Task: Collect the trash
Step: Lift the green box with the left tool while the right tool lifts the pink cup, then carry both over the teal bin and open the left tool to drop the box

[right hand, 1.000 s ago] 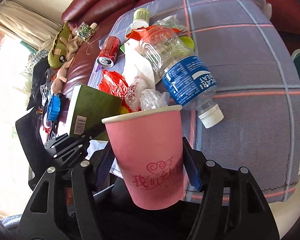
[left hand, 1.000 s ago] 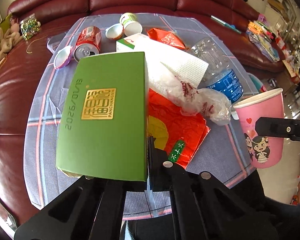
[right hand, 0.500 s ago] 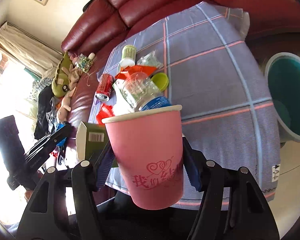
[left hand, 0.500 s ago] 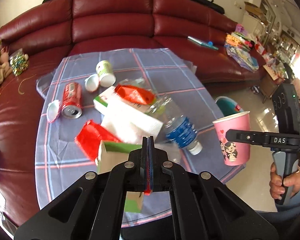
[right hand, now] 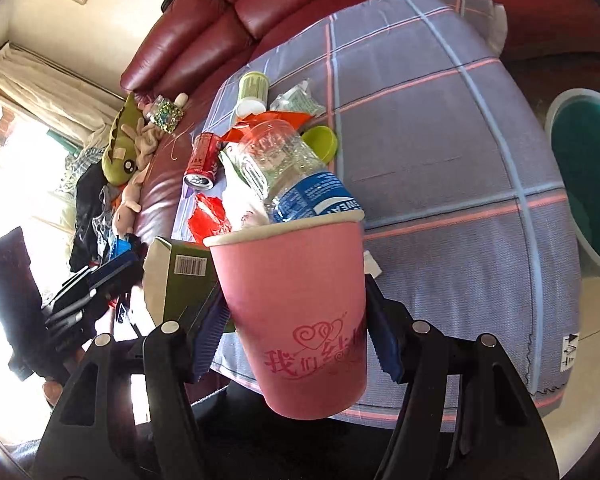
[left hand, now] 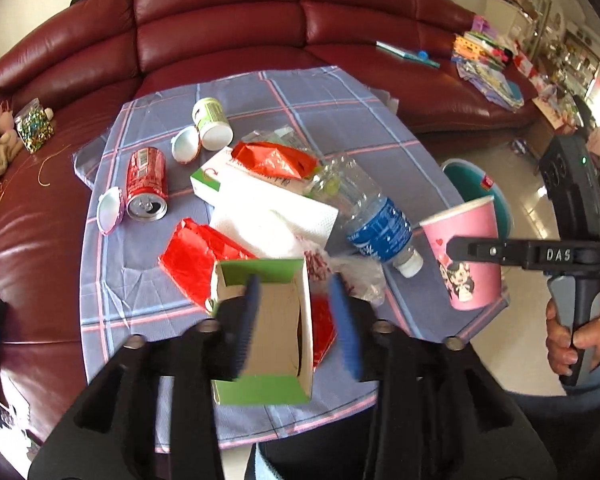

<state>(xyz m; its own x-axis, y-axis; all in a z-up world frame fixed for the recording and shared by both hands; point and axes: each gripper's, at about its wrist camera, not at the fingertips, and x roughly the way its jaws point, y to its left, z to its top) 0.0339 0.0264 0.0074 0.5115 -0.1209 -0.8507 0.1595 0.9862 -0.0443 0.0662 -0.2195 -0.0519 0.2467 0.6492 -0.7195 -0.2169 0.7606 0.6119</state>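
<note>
My left gripper (left hand: 298, 322) is open above the table's near edge. The green box (left hand: 266, 328) stands on end below it with its open end up; one blurred finger (left hand: 246, 320) is over the box's mouth and the other is to its right. The box also shows in the right wrist view (right hand: 180, 284). My right gripper (right hand: 294, 340) is shut on the pink paper cup (right hand: 296, 312) and holds it upright off the table's right edge; the cup shows in the left wrist view (left hand: 466, 256) too.
On the checked tablecloth (left hand: 340, 120) lie a clear water bottle (left hand: 364, 208), a red can (left hand: 146, 184), red wrappers (left hand: 198, 256), a white napkin (left hand: 276, 216), a yoghurt pot (left hand: 212, 122) and small lids. A teal bin (right hand: 588, 176) stands on the floor right of the table. A red sofa surrounds it.
My left gripper held the green box flat a second ago; now its jaws have opened and the box stands free on end below them. My right gripper has kept hold of the cup.
</note>
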